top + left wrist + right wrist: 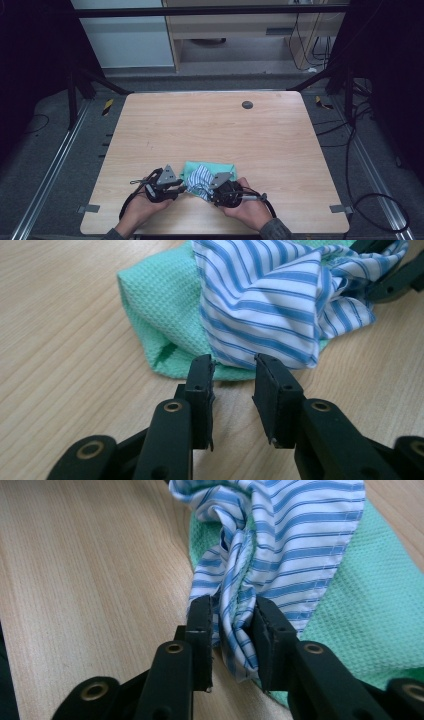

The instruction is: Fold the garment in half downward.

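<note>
Two cloths are lying bunched together near the six o'clock edge of the table (215, 125): a blue-and-white striped cloth (200, 181) heaped on a green waffle-weave cloth (215, 167). We are judging that we are partway through picking the striped piece off the green one. The right gripper (231, 632), sitting at about five o'clock from the pile, is pinching a gathered fold of the striped cloth between its narrowly set jaws, with some green fabric seemingly caught in the same fold. The left gripper (234, 390), at about eight o'clock from the pile, is holding nothing; its jaws are standing a little apart, with the lower edge of the striped cloth just beyond the tips, lying on the green one. For the next move we are expecting the left gripper to be needing a hold of its own, on the near striped edge or on the green cloth to keep it down, before the right one is lifting. What is standing in the way is the overlap itself, since both layers are likely to come up together. Towards twelve o'clock a small dark round disc (247, 105) is sitting well apart from the work, and the remaining tabletop is giving us room to spread the fabric.
</note>
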